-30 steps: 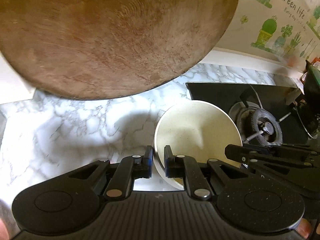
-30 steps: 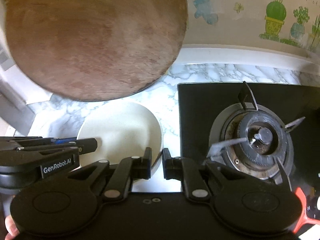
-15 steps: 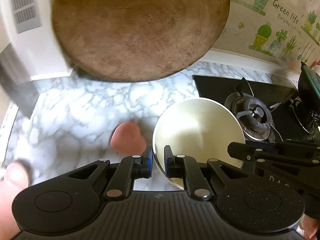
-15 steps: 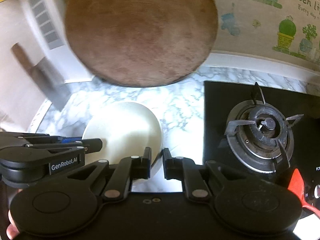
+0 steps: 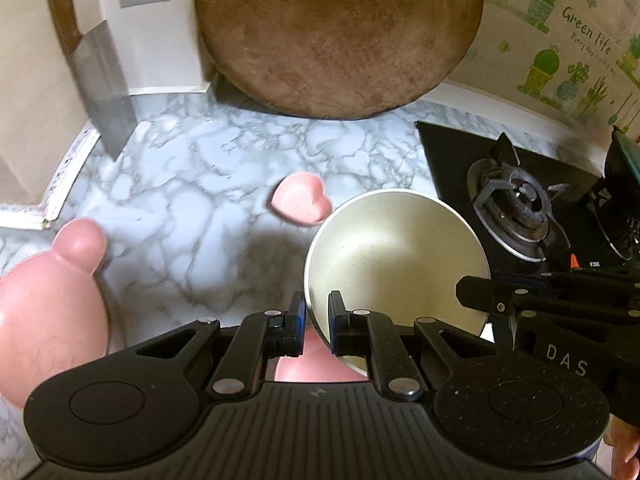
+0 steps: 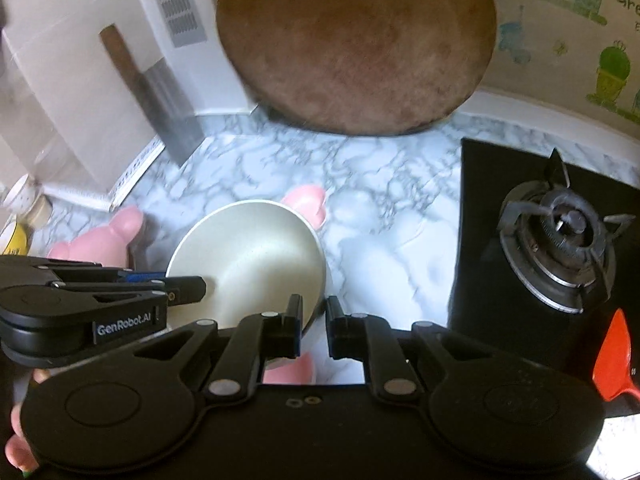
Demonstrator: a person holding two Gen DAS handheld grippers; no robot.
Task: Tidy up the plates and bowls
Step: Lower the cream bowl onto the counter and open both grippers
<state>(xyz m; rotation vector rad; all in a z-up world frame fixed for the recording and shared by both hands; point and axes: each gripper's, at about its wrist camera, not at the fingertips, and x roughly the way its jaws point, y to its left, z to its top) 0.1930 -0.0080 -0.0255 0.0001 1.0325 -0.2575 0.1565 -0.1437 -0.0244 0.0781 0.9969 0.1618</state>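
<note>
A cream bowl (image 5: 396, 252) hangs above the marble counter, held by both grippers at opposite rims. My left gripper (image 5: 317, 316) is shut on its left rim; my right gripper (image 6: 313, 322) is shut on its right rim, where the bowl (image 6: 248, 256) also shows. A pink heart-shaped dish (image 5: 300, 202) lies on the counter beyond the bowl. A pink bear-shaped plate (image 5: 44, 300) lies at the left, also visible in the right wrist view (image 6: 100, 244). Another pink dish (image 5: 316, 364) lies under the bowl.
A round wooden board (image 5: 340, 36) leans on the back wall. A cleaver (image 5: 100, 92) hangs at the left. A black gas hob (image 6: 560, 232) with a burner is at the right. A red utensil (image 6: 612, 356) lies at the right edge.
Both grippers have pulled back and up with the bowl, away from the wall. The pink dishes, the cleaver and more of the counter have come into view.
</note>
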